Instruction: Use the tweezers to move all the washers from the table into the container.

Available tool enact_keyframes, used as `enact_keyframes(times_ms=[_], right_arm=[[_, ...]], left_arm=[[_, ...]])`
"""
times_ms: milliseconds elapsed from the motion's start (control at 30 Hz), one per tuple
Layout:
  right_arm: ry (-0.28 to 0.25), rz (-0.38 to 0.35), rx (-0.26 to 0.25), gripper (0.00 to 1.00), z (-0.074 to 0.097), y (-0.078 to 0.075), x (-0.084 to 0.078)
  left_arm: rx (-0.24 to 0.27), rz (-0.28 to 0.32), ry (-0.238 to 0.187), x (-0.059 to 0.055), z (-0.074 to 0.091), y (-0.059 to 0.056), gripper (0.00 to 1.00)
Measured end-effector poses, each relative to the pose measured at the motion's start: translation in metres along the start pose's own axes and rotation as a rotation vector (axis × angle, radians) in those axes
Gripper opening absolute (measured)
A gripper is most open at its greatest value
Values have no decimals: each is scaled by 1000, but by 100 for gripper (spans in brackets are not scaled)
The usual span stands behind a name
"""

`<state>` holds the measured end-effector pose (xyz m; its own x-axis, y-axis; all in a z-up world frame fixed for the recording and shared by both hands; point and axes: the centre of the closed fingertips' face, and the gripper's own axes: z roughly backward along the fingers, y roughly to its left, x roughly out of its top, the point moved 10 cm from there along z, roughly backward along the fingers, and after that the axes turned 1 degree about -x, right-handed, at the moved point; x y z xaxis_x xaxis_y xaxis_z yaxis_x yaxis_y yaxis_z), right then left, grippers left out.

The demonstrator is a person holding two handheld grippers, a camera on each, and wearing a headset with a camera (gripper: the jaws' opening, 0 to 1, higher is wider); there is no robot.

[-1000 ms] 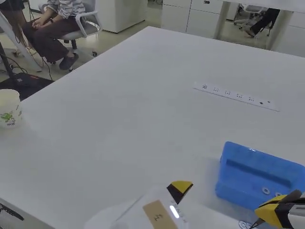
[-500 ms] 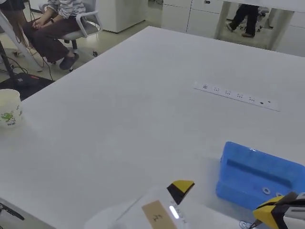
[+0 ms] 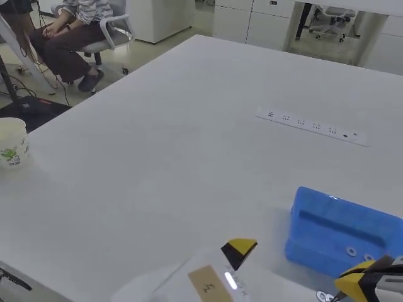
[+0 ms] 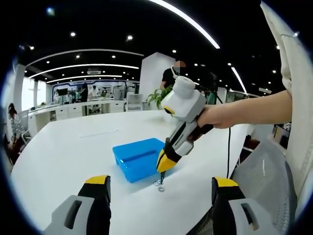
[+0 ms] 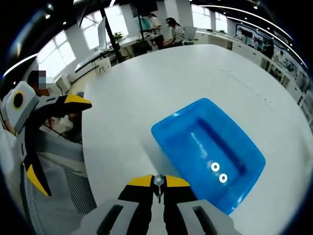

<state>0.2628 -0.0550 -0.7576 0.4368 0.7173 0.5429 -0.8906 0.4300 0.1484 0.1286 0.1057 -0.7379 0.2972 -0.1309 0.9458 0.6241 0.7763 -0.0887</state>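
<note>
Pointing down at washers [image 4: 161, 189] beside the blue container [image 4: 139, 159]: right gripper [image 5: 157, 181] pinching tweezers [image 4: 162, 176]; left gripper [image 4: 161, 181] wide, empty.

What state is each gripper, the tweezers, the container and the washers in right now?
Left gripper: open, empty.
Right gripper: shut on the tweezers.
Tweezers: held, tip pointing down.
Container: open-topped, two washers inside.
Table washers: lying flat beside the container.

A white cup [image 3: 12, 143] stands near left, and a power strip [image 3: 313, 127] lies far right. Far left, a person [image 3: 60, 44] sits on a chair [image 3: 108, 43], with white cabinets [image 3: 252, 22] beyond.
</note>
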Motion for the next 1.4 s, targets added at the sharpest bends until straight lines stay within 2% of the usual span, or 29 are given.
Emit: enact_keyframes(times_ms=[300, 700, 1067, 1400], right_arm=[[4, 14, -3, 3, 1, 5, 0], [-49, -6, -4, 3, 26, 6, 8], [-92, -29, -23, 3, 44, 1, 15], [-125, -45, -32, 3, 52, -6, 24]], left_arm=[[-2, -3, 4, 0, -1, 0, 86], [-7, -3, 6, 0, -1, -2, 86], [-7, -4, 9, 0, -1, -2, 86], [-8, -4, 13, 0, -1, -1, 85]])
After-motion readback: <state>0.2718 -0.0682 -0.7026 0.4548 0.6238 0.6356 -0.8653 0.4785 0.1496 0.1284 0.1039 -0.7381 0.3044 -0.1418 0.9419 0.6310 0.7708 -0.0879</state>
